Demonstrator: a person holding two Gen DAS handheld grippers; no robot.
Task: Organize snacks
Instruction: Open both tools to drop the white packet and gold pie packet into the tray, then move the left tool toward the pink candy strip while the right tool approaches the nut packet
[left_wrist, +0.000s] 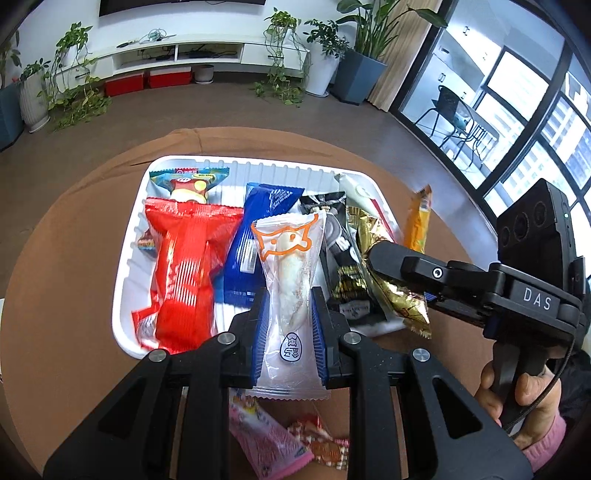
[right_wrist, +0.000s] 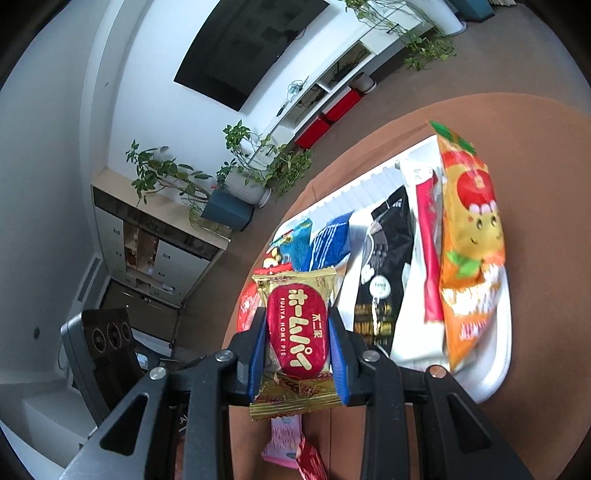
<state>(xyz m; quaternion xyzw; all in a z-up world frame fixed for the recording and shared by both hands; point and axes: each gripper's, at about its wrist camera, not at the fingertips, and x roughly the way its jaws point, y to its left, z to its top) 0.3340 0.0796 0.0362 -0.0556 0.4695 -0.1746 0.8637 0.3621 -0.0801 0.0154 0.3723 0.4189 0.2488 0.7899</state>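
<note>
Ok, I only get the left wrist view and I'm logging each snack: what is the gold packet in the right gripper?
Observer: The gold packet carries a red oval label on its front, reading Fujiya Home Pie.
Operator: Gripped squarely?
Observer: Yes, the right gripper has its jaws pressed on both long sides of it.
Operator: And the orange packet?
Observer: The orange packet shows a smiling cartoon face and lies along the tray's edge.

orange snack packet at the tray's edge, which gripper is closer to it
Right. In the left wrist view the right gripper, shut on the gold packet, sits just beside the orange snack packet; the left gripper holds the clear packet farther away.
</note>
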